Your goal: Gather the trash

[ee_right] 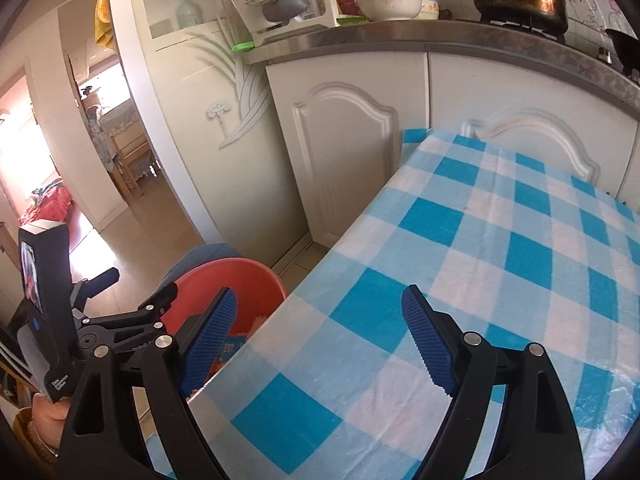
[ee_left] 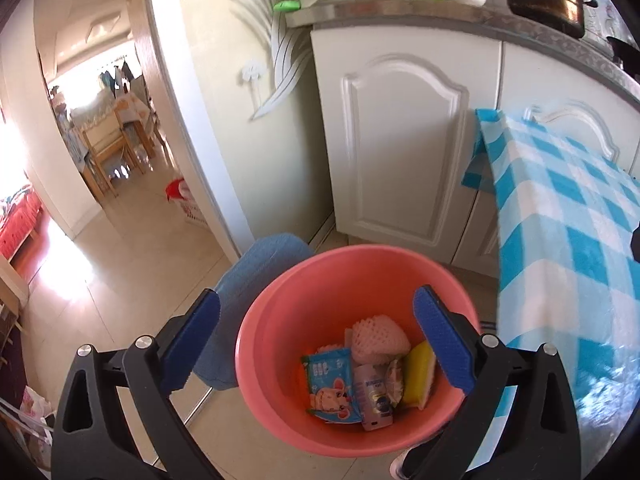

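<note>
Your desk, under its blue-and-white checked cloth, fills the right wrist view and looks bare as far as it shows; its far right runs out of frame, so you cannot rule out leftover rubbish there. Just beside its left edge, on the floor, stands the pink bucket, and the trash lies in its bottom: a white foam net, a blue printed packet, a small bottle and a yellow sponge; a crumpled wrapper between them is too small to read.

Your left tongs hang above the bucket's mouth, spread wide and empty; your right tongs hover over the desk's near corner, likewise spread with nothing between the pads.

The risks, as I judge them: the bucket stands free on smooth tile, so a knock from the left tongs could tip it; the cloth overhangs the edge, so the right tongs could snag and drag it. The blue padded thing behind the bucket is half hidden and I cannot name it.
</note>
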